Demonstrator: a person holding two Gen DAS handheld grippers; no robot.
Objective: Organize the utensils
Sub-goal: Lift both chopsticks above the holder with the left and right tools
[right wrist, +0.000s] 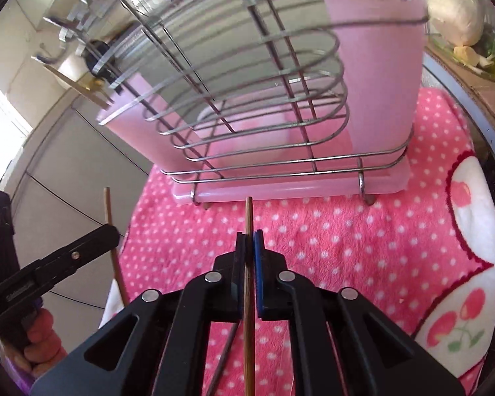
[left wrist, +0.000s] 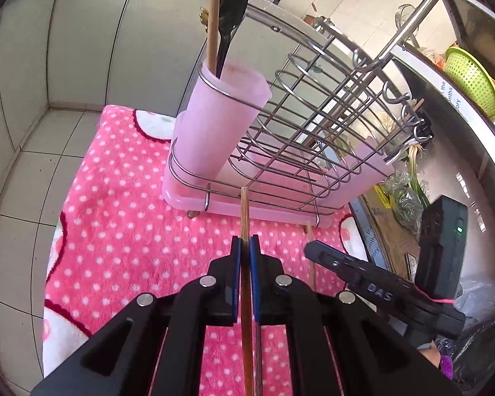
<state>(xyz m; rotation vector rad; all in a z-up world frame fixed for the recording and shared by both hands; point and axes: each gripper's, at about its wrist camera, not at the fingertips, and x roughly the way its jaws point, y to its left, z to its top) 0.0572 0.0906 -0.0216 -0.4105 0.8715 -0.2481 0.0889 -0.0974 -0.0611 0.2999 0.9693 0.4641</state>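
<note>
Chopsticks sit in both of your grippers at this moment, one in each. Your left gripper (left wrist: 245, 247) has its blue pads pressed against a brown wooden chopstick (left wrist: 244, 211), whose tip pokes out past the fingers toward the foot of the drying rack (left wrist: 313, 125). Your right gripper (right wrist: 248, 242) is clamped the same way on a second chopstick (right wrist: 249, 214), which points at the rack's pink base; its jaws stand almost together with only the stick between them.

You have the rack standing on a pink towel with white dots (left wrist: 122, 217). Its chrome wires curve in loops over a pink drip tray (left wrist: 188, 198). At one end a pink cup (left wrist: 214, 125) hangs in a wire ring, and it already holds a black spoon (left wrist: 231, 16) and another wooden stick (left wrist: 213, 26), both upright (the stick rises out of the left wrist view at the top).

In the left wrist view your right gripper shows at the lower right, just beside the towel's edge. In the right wrist view your left gripper (right wrist: 110, 231) comes in from the left with its chopstick crossing it, and your hand (right wrist: 43, 336) is wrapped round its handle. A green colander (left wrist: 472, 79) sits well apart on the counter.
</note>
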